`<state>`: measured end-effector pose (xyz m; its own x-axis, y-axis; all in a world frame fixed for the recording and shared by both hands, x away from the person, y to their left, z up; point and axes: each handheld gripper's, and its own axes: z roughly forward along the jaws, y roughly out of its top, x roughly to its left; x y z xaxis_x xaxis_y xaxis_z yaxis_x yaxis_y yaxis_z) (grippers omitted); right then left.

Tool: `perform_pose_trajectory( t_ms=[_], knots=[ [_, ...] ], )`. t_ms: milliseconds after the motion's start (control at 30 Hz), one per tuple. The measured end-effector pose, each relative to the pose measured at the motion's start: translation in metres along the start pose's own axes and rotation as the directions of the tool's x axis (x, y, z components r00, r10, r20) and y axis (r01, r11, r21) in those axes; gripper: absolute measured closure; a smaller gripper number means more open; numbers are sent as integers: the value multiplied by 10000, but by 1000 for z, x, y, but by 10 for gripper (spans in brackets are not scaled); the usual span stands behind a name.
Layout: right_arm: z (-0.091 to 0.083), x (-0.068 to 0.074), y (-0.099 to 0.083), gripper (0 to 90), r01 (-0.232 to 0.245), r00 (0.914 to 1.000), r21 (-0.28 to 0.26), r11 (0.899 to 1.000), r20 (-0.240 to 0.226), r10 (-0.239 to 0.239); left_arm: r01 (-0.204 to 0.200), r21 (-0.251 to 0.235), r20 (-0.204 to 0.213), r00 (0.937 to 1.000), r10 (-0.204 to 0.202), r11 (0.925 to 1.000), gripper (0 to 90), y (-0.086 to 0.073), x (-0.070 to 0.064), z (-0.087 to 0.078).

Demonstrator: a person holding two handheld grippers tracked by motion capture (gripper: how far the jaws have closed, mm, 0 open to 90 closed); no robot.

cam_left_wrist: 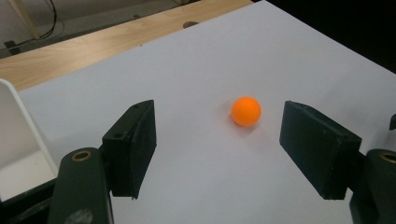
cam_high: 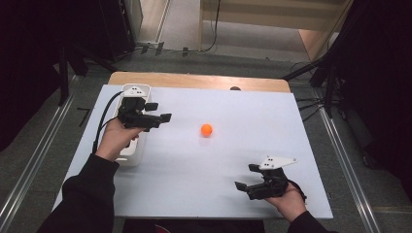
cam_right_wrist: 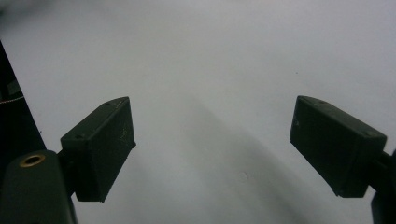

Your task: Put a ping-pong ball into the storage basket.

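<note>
While over white bin [cam_high: 137, 148] at desk [cam_high: 243, 145] left edge: left gripper [cam_high: 162, 111] released, jaws wide, aimed at orange ball [cam_high: 206, 129]. Ball on desk middle, nearer far edge, touching neither jaw; in left gripper view, ball [cam_left_wrist: 246, 111] framed between jaws, well ahead. Right gripper [cam_high: 247, 176] near front right corner: released, jaws spread over bare white surface.

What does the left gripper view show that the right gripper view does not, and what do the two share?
Only the left gripper view has the orange ball lying ahead between its open jaws, the wooden table edge and a white bin wall. Only the right gripper view has a dark strip at its left edge. Both share a wide-open claw over the white table sheet, with nothing held.
</note>
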<state>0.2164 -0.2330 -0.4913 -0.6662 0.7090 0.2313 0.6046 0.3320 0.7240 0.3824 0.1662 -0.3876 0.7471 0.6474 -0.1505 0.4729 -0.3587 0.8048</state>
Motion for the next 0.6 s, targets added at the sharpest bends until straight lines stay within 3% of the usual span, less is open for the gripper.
perform_pose_trajectory(
  t_ms=[600],
  knots=[
    [-1, 1, -2, 124, 33, 10000, 43, 10000, -63, -33, -326, 152, 667, 9973, 315, 9994, 275, -2, -19, 18]
  ],
)
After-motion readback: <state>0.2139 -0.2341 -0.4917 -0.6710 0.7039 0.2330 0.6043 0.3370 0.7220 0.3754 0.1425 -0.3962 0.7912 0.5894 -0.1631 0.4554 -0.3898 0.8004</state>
